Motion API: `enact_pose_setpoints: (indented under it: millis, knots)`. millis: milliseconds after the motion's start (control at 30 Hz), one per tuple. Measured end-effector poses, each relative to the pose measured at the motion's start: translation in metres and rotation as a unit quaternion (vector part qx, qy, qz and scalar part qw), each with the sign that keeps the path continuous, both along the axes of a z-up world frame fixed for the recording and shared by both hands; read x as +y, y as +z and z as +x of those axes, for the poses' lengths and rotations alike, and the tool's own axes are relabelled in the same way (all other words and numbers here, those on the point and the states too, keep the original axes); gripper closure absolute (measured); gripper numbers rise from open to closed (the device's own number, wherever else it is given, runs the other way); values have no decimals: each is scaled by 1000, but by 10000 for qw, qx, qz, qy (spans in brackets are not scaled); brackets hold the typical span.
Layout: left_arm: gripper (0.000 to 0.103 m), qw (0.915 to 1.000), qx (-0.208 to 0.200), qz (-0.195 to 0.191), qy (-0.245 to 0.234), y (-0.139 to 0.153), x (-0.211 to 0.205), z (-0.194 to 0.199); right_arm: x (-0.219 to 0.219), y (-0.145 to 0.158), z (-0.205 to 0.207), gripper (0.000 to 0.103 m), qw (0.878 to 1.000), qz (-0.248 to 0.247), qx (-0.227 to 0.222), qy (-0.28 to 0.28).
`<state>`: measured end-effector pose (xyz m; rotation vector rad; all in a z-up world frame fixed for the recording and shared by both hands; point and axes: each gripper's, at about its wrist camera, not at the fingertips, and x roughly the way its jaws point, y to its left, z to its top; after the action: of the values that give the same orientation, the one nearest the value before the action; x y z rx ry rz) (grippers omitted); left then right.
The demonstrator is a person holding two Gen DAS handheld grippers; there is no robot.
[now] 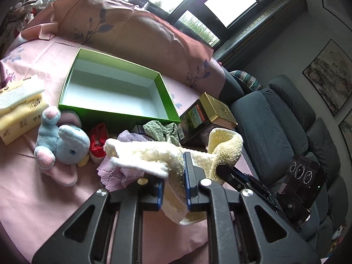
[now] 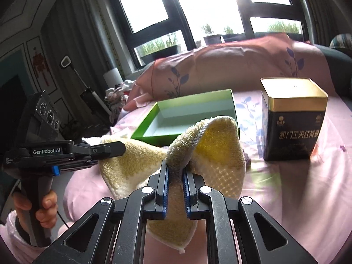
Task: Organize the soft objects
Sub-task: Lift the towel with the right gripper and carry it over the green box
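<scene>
Zero items boxed so far, by the look of it: green box (image 1: pixel 114 92) sits centre-left in the left wrist view, white interior bare. Both grippers hold the same yellow towel (image 1: pixel 176 158), lifted off the pink bedsheet (image 1: pixel 44 198) in front of the box. Left gripper (image 1: pixel 173 187): jaws nearly closed, towel pinched between the blue pads, cloth hanging below. Right gripper (image 2: pixel 176 176): same, jaws narrow and clamped on a folded towel edge; in its view the towel (image 2: pixel 220 145) arches up at centre, the box (image 2: pixel 189 114) just behind it. Looks like mid-fold or mid-carry, can't tell which. Left to do, my read: towel plus the rest of the pile. Blue plush elephant (image 1: pixel 63 147) lower left, red sock (image 1: pixel 99 143) beside it, purple knit cloth (image 1: pixel 114 171) under the towel, green knit cloth (image 1: pixel 162 129) against the box's near wall. Tissue pack (image 1: pixel 19 114) at far left edge, print too small to read. Writing: "GenRobot.AI" on the left gripper's body (image 2: pixel 47 151), left side of the right wrist view. Black-and-gold tea tin (image 2: pixel 292 121) at right carries Chinese characters, reads like 祁门工夫红茶; smaller text not legible.
</scene>
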<state>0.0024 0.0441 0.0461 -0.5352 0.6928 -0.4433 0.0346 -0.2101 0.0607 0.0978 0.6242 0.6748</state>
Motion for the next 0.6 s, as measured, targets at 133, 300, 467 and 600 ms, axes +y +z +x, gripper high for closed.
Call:
enact_pose_setpoints:
  millis: [133, 300, 467, 600]
  knots:
    - [90, 9996, -257, 56, -139, 36, -4, 0, 2, 41, 1, 90, 9986, 144, -509, 58]
    - [90, 9986, -465, 170, -192, 71, -7, 14, 14, 80, 9, 90, 9945, 101, -1039, 85]
    - [90, 9977, -567, 376, -40, 91, -3, 44, 33, 101, 36, 90, 9912, -34, -1323, 72]
    - [90, 9978, -459, 453, 120, 90, 9, 77, 49, 106, 63, 90, 9899, -96, -1416, 58]
